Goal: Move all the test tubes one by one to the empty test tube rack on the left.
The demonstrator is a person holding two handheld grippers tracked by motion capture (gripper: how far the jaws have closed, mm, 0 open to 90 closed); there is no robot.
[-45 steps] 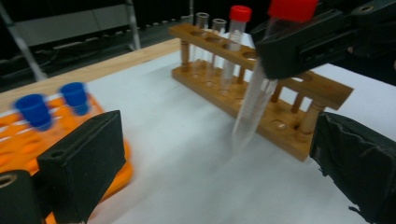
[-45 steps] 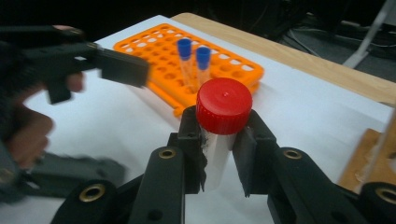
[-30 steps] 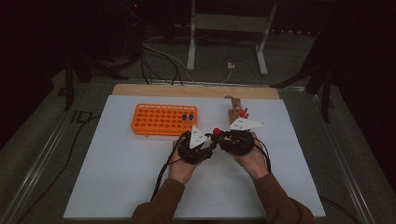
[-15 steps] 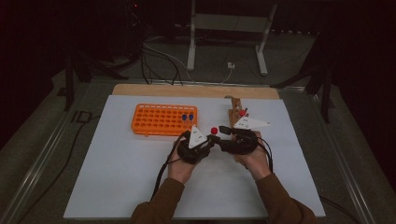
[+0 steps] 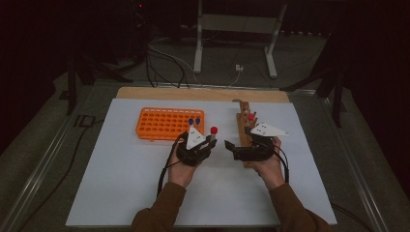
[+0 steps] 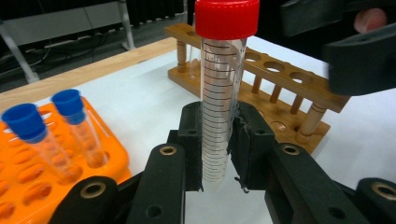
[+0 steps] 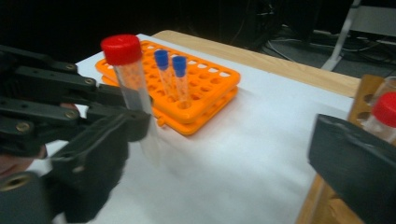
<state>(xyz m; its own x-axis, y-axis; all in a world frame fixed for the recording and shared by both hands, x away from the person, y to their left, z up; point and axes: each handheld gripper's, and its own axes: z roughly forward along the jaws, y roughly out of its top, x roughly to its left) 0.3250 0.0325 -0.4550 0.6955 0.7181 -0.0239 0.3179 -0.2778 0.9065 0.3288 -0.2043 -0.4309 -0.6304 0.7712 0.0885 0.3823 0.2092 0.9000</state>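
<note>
Here the left gripper [image 6: 219, 154] pinches a red-capped tube [image 6: 222, 93], its tip hidden; right gripper's [image 5: 232, 147] fingers spread.

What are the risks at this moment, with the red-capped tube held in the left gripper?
The left gripper clamps the red-capped tube only near its lower end, so the tube might tilt or slip. The open right gripper is close beside it and may knock it. The blue-capped tubes in the orange rack stand nearby too.

Wooden rack [image 7: 359, 140] cut off, blurred
</note>
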